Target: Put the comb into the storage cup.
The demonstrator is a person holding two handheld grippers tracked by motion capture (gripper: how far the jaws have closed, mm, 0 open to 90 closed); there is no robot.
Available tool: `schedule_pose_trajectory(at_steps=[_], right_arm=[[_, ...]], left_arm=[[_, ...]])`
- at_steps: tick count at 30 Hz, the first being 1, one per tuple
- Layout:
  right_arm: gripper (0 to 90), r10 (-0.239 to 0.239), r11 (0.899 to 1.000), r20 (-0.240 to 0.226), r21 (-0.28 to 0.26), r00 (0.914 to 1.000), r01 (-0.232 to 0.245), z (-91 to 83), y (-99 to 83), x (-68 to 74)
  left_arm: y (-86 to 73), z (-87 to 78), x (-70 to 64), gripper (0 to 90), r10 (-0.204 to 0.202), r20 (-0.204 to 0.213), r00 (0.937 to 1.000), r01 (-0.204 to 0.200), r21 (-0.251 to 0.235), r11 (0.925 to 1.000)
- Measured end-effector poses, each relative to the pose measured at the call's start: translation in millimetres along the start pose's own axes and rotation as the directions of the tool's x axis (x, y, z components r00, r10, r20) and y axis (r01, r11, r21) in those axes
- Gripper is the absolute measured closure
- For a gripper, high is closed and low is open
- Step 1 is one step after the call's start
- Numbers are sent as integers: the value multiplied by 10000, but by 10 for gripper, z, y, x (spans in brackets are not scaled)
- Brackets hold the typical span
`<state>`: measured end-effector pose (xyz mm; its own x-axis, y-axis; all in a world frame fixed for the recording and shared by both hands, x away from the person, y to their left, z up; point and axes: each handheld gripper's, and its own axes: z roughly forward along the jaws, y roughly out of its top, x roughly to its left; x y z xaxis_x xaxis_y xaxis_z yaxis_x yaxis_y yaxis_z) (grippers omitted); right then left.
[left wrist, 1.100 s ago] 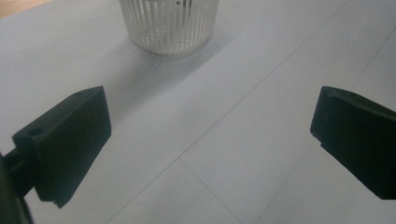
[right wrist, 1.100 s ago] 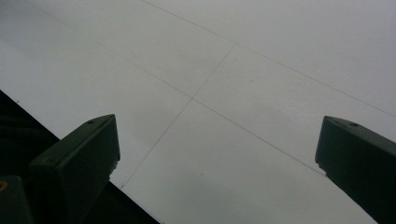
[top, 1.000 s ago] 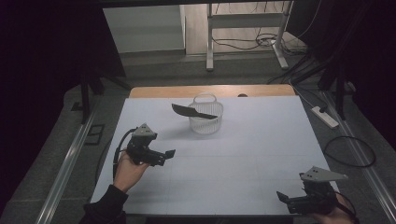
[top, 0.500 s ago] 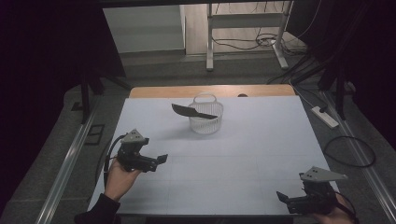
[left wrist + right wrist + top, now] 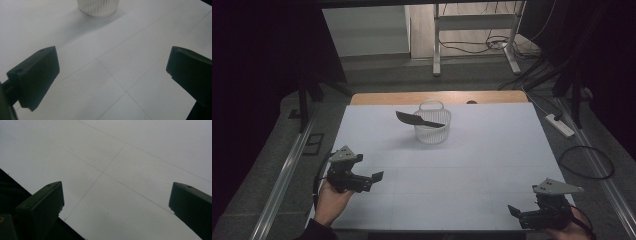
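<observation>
Left tongs (image 5: 374,178) drew back; basket (image 5: 97,7) cut off.

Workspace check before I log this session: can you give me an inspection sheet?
Surface: white sheet over a wooden table, faint grid lines.
Job's things: clear ribbed basket at the far middle; black knife lying across its rim.
Clutter: nothing seen.
Grippers: left gripper open, holding nothing, near left; right gripper open, holding nothing, near right corner.
Cables: left gripper's cable; loops on the floor.
Surroundings: power strip, metal frame legs, dark floor.
</observation>
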<state>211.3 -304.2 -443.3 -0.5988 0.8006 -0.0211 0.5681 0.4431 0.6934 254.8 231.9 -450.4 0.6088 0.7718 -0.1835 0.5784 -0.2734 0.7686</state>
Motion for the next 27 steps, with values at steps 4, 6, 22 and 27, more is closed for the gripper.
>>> schedule_pose_trajectory(at_steps=[4, 6, 22, 27], right_arm=[[4, 0, 10000, 5, 1, 10000, 0, 0, 0, 0], [5, -2, 10000, 8, -2, 10000, 2, 0, 0, 0], [4, -10, 10000, 36, 14, 10000, 10, 2, 2, 1], [4, 5, 10000, 41, 13, 10000, -6, 2, 1, 0]], left_arm=[[-50, -65, -3, 0, -87, -32, 10000, 87, -70, 9999], [-78, -93, -5, 0, -126, -9, 9999, 126, -72, 9999], [-248, -283, -71, 0, -149, -292, 9995, 147, -74, 9999], [-288, -327, -84, 0, -159, -371, 9992, 157, -62, 9999]])
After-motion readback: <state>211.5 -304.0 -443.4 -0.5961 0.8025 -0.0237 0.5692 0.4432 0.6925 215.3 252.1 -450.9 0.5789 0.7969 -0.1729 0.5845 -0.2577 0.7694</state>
